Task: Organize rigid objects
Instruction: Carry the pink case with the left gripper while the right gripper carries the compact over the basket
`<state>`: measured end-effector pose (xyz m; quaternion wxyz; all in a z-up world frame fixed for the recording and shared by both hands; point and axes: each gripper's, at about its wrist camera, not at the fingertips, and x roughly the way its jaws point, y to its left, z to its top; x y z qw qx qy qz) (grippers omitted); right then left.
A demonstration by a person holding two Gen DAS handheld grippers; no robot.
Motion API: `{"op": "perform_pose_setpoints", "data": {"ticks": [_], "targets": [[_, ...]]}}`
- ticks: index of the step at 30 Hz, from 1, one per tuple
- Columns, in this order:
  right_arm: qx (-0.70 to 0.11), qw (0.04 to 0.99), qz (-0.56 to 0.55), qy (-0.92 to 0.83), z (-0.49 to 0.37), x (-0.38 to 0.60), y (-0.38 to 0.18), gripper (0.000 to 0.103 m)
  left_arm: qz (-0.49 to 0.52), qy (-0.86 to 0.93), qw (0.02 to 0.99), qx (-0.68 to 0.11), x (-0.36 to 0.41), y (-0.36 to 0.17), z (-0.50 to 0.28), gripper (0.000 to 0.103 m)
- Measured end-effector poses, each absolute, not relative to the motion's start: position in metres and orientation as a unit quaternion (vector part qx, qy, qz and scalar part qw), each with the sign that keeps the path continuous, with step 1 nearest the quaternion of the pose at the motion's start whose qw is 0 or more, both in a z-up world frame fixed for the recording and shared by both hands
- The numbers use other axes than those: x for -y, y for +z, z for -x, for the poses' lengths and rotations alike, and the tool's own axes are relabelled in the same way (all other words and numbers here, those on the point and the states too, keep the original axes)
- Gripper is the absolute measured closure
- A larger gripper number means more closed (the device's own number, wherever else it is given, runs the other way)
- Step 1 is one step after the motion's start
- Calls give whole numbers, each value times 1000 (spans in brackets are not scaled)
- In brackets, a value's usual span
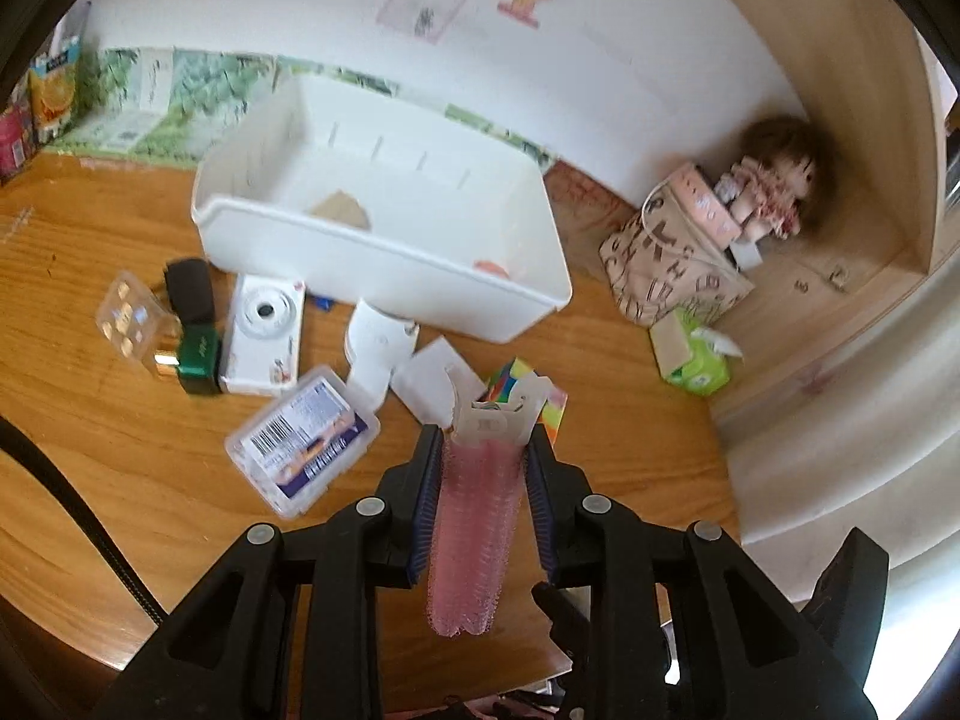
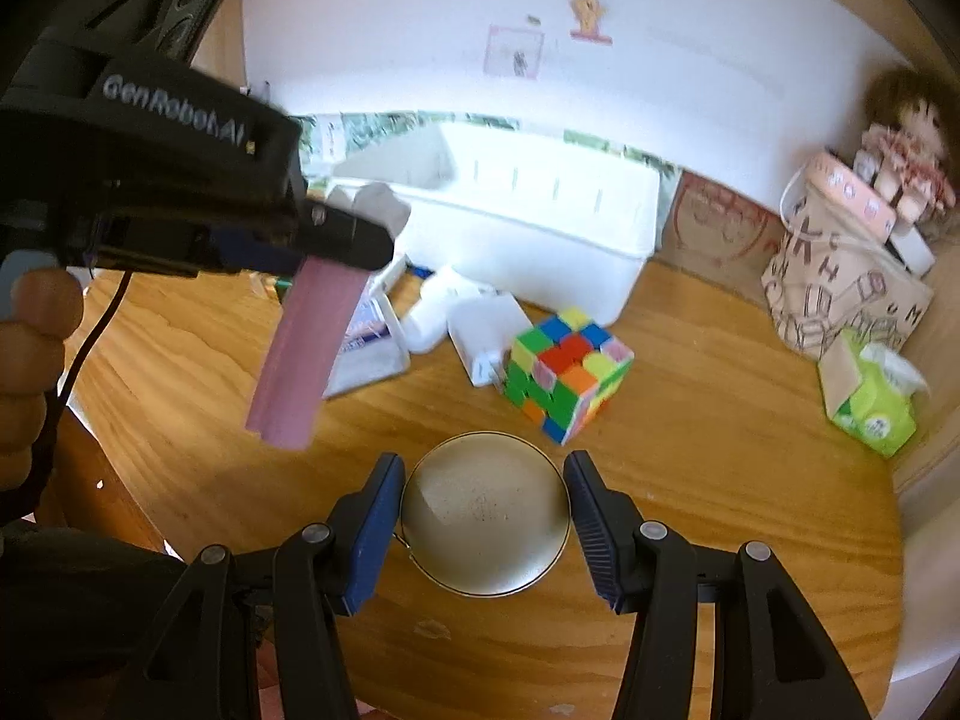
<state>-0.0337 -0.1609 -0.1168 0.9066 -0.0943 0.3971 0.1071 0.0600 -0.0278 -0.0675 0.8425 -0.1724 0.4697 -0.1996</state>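
Observation:
My left gripper (image 1: 483,450) is shut on a pink ribbed packet with a white card top (image 1: 474,516), held above the wooden table; the same packet (image 2: 306,354) hangs from it in the right wrist view. My right gripper (image 2: 480,468) has its jaws on both sides of a round gold tin (image 2: 485,519), touching or nearly touching its rim. A white bin (image 1: 384,264) stands at the back with small items inside. A colourful puzzle cube (image 2: 567,372) sits on the table between the tin and the bin.
Loose on the table are a white camera (image 1: 264,333), a clear labelled box (image 1: 303,441), a green bottle (image 1: 201,357), a clear blister pack (image 1: 129,318) and white chargers (image 2: 474,324). A patterned bag (image 2: 840,294), a doll (image 2: 906,144) and a green tissue pack (image 2: 873,396) stand at the right.

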Motion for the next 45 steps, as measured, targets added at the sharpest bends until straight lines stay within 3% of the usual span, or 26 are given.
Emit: {"op": "perform_pose_setpoints", "data": {"ticks": [23,45], "targets": [[-251,951,129,124,-1,147,-53,48,161,-171,902,-362,-12,-13,-94,74],[-189,968,129,105,-90,155,-59,48,123,-154,901,-386,0,-34,-190,74]]}}
